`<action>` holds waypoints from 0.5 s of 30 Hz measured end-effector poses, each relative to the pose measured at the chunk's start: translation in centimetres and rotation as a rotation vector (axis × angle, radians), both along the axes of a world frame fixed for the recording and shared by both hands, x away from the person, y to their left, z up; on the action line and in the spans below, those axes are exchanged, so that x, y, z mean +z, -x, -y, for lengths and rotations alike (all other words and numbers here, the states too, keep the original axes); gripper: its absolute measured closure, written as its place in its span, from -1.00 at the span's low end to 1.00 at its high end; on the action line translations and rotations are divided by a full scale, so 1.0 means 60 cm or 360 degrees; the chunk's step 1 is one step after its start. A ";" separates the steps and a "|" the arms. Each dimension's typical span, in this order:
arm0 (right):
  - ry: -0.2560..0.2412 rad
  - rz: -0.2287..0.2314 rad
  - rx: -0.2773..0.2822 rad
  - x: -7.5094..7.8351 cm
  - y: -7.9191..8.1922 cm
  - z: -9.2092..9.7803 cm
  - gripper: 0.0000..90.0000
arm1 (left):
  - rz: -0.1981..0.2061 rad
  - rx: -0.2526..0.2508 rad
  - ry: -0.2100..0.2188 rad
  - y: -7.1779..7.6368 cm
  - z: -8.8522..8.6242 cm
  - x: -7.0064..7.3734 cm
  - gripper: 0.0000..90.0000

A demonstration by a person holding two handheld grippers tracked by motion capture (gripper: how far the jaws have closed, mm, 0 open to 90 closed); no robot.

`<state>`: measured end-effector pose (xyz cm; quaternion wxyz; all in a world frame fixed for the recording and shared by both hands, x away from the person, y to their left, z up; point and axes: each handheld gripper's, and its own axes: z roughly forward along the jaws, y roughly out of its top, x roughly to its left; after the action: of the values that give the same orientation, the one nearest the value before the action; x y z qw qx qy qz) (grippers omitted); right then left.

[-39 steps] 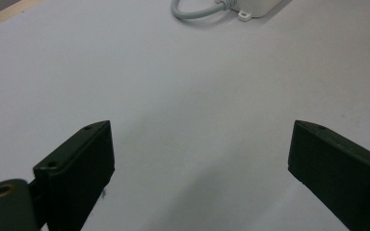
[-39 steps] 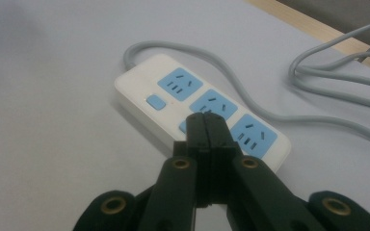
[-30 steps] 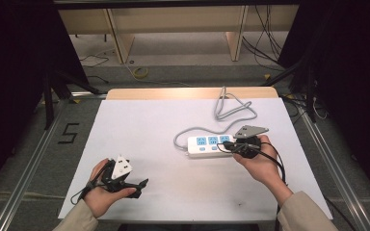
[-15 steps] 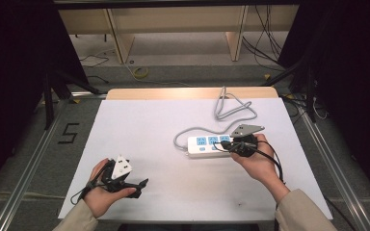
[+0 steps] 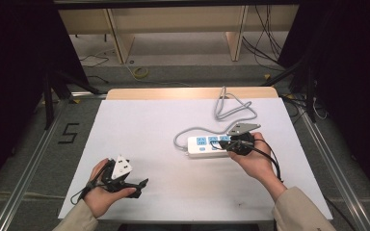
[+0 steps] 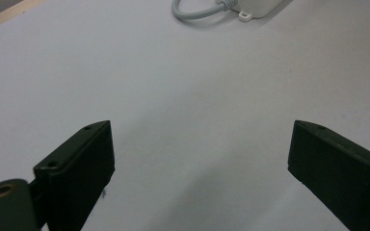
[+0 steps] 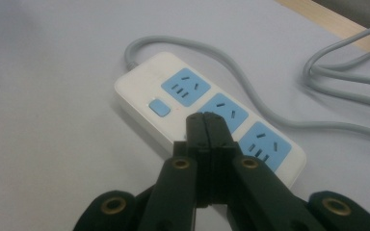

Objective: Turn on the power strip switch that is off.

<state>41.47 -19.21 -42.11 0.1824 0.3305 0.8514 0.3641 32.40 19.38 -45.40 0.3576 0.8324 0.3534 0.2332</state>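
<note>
A white power strip [image 5: 207, 144] with three blue sockets and a blue switch [image 7: 160, 107] lies right of the table's middle, its grey cable [image 5: 231, 111] looping toward the far edge. My right gripper [image 5: 227, 143] hovers over the strip's right part, jaws pressed together with nothing between them; in the right gripper view the gripper [image 7: 205, 120] sits just above the strip [image 7: 139, 91], near the middle socket [image 7: 224, 111]. My left gripper [image 5: 142, 183] rests near the front left of the table, jaws wide apart over bare surface. The left gripper view shows the strip's end [image 6: 255, 6] far off.
The white tabletop [image 5: 149, 125] has a wooden strip along its far edge [image 5: 173, 92]. Beyond it stand wooden shelf legs [image 5: 118, 41] and loose floor cables [image 5: 265, 43]. Metal rails [image 5: 26, 168] run along both sides of the table.
The right gripper has shifted slightly left over the power strip. The left hand and gripper have stayed in place.
</note>
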 end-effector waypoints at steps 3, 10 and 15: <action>0.0007 -0.0005 0.0000 0.001 -0.002 -0.002 1.00 | -0.0001 -0.0003 -0.0006 0.000 0.000 0.000 -0.81; 0.0015 -0.0026 0.0003 -0.001 -0.008 -0.008 1.00 | 0.0001 0.0001 0.0000 0.000 0.000 0.000 -0.81; 0.0027 -0.0037 0.0002 -0.002 -0.012 -0.011 1.00 | 0.0000 0.0000 0.0001 0.000 0.000 0.000 -0.81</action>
<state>42.17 -18.57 -42.26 0.1750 0.3327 0.8568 0.3530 32.40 19.38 -45.42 0.3578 0.8323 0.3536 0.2329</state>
